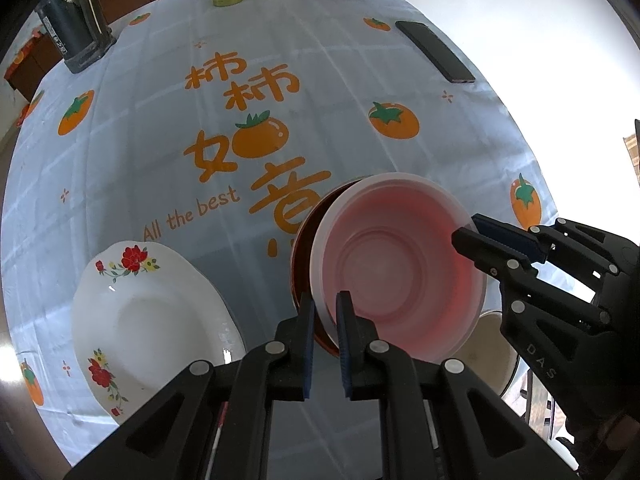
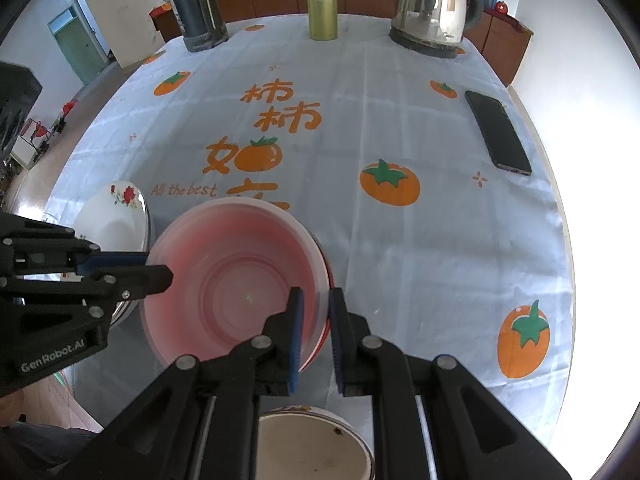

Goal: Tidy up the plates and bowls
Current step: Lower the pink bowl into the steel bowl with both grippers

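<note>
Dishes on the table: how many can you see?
4: a floral white plate at left, a translucent bowl nested in a red bowl at centre, and a cream bowl nearest the camera. More may be hidden.

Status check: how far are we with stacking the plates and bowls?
Partly done: the translucent bowl is already nested in the red bowl. In hand: the left gripper and right gripper each clamp that pair's rim on opposite sides, and it looks lifted off the tablecloth. Left: the floral plate and the cream bowl sit apart, unstacked.
</note>
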`<action>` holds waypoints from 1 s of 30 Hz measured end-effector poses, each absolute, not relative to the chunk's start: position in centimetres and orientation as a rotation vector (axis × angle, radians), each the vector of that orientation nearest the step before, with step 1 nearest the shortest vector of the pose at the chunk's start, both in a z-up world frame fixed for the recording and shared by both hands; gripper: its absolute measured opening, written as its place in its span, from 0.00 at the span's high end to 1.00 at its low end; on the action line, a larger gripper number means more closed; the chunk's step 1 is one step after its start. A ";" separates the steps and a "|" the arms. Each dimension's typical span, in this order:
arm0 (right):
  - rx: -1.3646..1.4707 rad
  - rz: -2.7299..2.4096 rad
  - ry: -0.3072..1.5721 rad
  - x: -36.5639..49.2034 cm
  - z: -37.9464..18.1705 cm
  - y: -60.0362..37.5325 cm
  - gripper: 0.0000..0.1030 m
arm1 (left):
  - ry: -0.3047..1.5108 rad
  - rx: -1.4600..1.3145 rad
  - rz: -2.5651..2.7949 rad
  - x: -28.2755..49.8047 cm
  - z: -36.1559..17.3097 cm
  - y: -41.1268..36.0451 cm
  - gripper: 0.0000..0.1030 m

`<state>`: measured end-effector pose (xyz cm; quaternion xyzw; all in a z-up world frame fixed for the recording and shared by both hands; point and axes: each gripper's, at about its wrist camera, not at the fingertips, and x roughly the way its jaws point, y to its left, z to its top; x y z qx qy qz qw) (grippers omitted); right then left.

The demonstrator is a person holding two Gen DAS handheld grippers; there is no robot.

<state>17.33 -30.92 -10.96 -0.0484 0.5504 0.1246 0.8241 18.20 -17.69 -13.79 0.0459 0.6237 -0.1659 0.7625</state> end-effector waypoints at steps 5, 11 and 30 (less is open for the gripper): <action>-0.104 0.268 1.176 17.3 -11.3 -30.9 0.87 | 1.363 0.100 -0.359 18.2 -14.1 -17.7 0.89; -0.106 0.267 1.181 17.4 -11.5 -31.0 0.87 | 1.366 0.100 -0.358 18.2 -14.4 -17.7 0.89; -0.103 0.266 1.188 17.3 -12.0 -31.0 0.87 | 1.376 0.101 -0.360 18.1 -14.9 -17.8 0.88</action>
